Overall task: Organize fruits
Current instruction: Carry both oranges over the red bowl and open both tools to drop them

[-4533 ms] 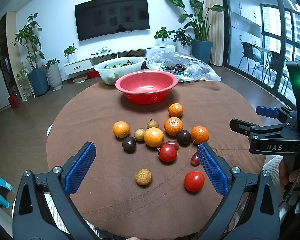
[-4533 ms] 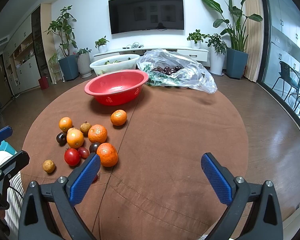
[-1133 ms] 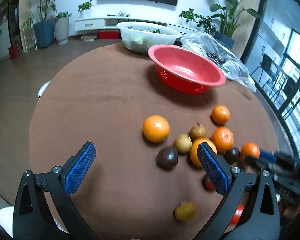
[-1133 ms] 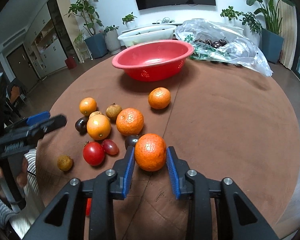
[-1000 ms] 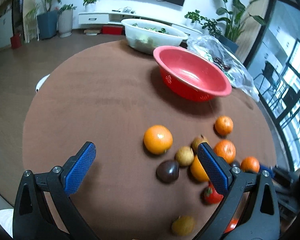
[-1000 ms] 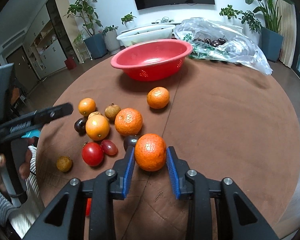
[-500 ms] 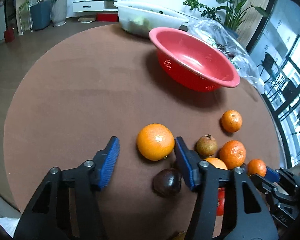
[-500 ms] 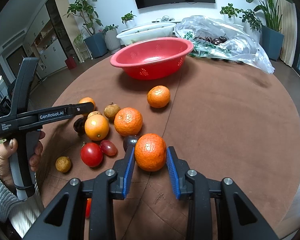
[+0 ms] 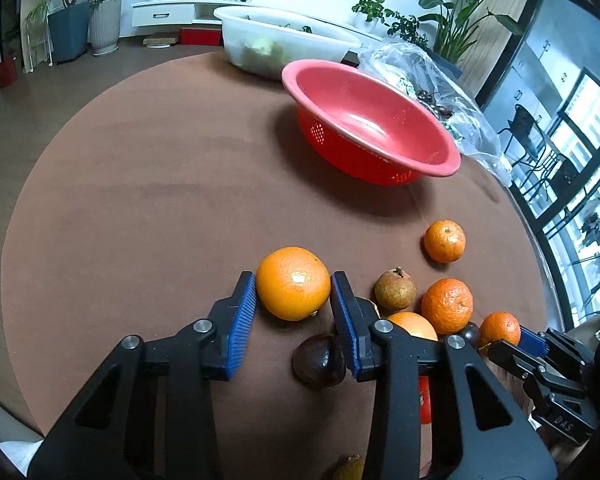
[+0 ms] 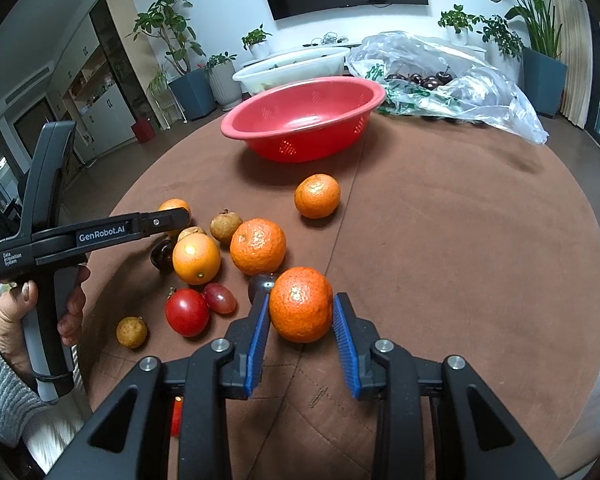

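Note:
A smooth orange [image 9: 293, 282] rests on the brown table cloth [image 9: 140, 208]. My left gripper [image 9: 292, 280] is closing on it, and both blue pads touch its sides. In the right wrist view the left gripper [image 10: 168, 220] reaches in from the left, held by a hand. My right gripper [image 10: 301, 300] is shut on a bumpy tangerine [image 10: 300, 304], low over the cloth. The empty red colander [image 10: 300, 120] stands farther back. Loose between the grippers lie two tangerines [image 10: 258, 246], another orange [image 10: 196, 258], a tomato [image 10: 187, 312], a grape, a dark plum [image 9: 319, 359] and small brown fruits.
Behind the colander are a white tub [image 9: 284, 44] of greens and a clear plastic bag [image 10: 440, 76] of dark cherries. The round table's edge curves close on the left [image 9: 16, 216]. Potted plants and a TV wall stand beyond.
The left gripper came down towards the far-left orange and its wide-open jaws closed onto it. The right gripper kept still with its tangerine.

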Motion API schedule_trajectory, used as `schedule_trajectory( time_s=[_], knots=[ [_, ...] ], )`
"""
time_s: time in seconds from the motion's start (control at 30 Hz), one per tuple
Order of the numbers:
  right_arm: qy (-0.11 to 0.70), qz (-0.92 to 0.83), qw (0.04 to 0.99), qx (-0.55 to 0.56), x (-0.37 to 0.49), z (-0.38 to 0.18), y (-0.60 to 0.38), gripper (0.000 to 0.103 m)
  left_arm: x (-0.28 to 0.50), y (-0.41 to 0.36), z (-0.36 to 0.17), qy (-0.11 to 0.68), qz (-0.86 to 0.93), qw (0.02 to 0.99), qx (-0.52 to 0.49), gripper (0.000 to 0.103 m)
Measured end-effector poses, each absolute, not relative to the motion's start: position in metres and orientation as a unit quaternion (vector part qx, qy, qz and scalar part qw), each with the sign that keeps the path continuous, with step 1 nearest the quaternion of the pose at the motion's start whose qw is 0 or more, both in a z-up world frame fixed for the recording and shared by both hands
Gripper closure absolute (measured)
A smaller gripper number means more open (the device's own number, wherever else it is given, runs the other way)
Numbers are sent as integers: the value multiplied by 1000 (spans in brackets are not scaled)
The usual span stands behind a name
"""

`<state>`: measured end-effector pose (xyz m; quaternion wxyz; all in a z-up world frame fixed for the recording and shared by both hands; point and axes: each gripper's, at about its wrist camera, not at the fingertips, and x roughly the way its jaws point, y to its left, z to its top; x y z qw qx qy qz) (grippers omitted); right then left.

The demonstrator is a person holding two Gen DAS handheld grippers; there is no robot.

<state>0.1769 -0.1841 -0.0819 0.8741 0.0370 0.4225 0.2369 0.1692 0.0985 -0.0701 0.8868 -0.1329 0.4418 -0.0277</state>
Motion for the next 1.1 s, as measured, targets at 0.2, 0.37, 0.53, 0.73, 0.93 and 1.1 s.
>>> schedule_trajectory(
  time_s=[0.2,0.37,0.53,0.73,0.93,1.1],
  knots=[
    [421,239,873,58,177,-79,-190,68,166,101,-59,433,-34,892,-129,67],
    [412,247,873,83,180,-71,-197,68,170,100,-45,422,-45,897,-126,67],
    [400,258,871,119,195,-58,-206,68,179,98,-30,410,-55,902,-121,67],
    [384,260,875,140,218,-41,-207,68,194,98,-17,404,-64,906,-112,67],
    [374,262,877,152,247,-30,-204,68,216,93,-6,396,-74,910,-99,67],
    [369,262,879,152,273,-26,-198,68,239,85,1,392,-81,913,-81,67]
  ],
)
